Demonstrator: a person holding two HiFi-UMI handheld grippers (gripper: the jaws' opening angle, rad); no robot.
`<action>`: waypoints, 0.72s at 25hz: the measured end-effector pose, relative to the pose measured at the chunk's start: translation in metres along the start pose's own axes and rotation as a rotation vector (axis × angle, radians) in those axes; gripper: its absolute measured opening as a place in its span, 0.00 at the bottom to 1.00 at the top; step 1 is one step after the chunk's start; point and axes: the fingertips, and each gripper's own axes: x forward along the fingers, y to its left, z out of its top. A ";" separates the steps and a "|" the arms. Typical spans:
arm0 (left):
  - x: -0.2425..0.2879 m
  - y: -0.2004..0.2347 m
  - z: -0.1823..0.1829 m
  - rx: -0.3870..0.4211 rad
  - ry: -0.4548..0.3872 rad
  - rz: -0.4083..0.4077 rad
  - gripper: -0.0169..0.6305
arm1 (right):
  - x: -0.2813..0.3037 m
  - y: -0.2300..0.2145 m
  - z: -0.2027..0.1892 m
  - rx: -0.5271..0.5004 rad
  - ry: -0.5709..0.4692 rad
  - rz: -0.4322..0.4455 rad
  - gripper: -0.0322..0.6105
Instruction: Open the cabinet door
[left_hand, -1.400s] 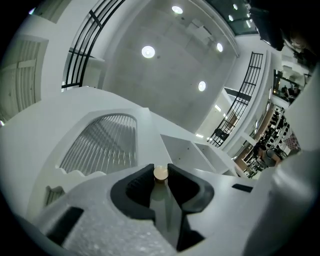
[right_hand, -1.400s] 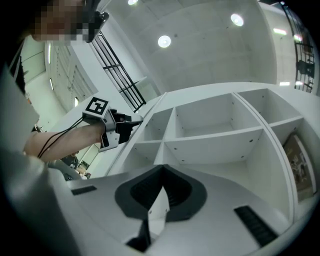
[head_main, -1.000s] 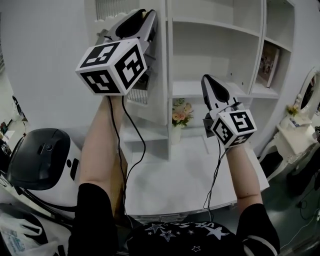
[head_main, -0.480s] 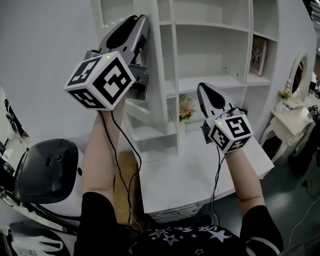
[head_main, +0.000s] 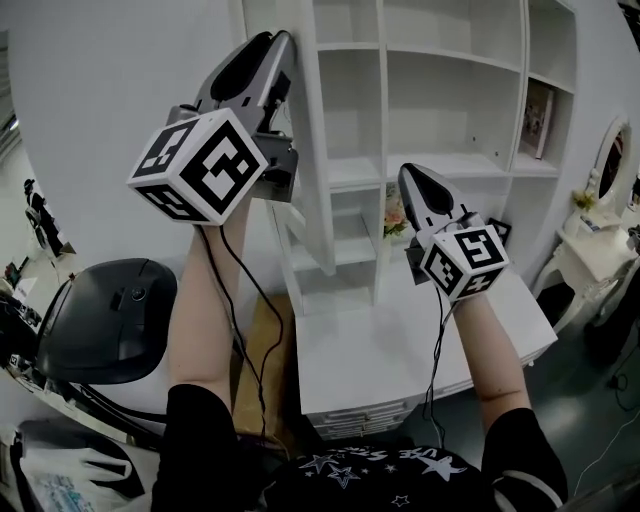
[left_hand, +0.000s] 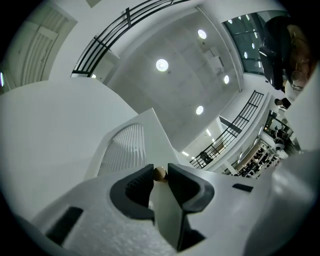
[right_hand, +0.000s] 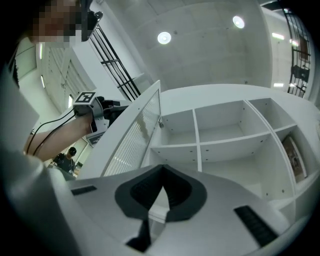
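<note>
The white louvred cabinet door (head_main: 308, 170) stands swung out from the shelf unit, nearly edge-on in the head view. My left gripper (head_main: 279, 44) is raised at its top edge. In the left gripper view the jaws (left_hand: 160, 174) are shut on the door's small round knob (left_hand: 159, 172), with the louvred panel (left_hand: 122, 150) beyond. My right gripper (head_main: 413, 174) is held up before the open shelves, shut with nothing in it (right_hand: 161, 186). The right gripper view shows the door (right_hand: 134, 137) angled outward, with the left gripper (right_hand: 107, 107) at its outer side.
Open white shelves (head_main: 440, 165) hold a flower bunch (head_main: 397, 216) and a picture book (head_main: 540, 120). A white desk top (head_main: 400, 345) lies below. A black round appliance (head_main: 105, 320) sits at the left, a white vanity with mirror (head_main: 605, 165) at the right.
The door has swung further out to the left with my left gripper on its knob, so more of the shelves shows. My right gripper has drifted slightly with the view.
</note>
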 end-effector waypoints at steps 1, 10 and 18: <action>-0.003 0.002 0.002 0.003 0.002 0.003 0.18 | 0.003 0.005 0.000 0.003 -0.002 0.007 0.06; -0.033 0.024 0.025 0.042 -0.008 0.028 0.18 | 0.020 0.045 -0.006 0.007 0.001 0.071 0.06; -0.056 0.045 0.043 0.070 -0.037 0.039 0.18 | 0.032 0.069 -0.013 0.018 0.004 0.096 0.06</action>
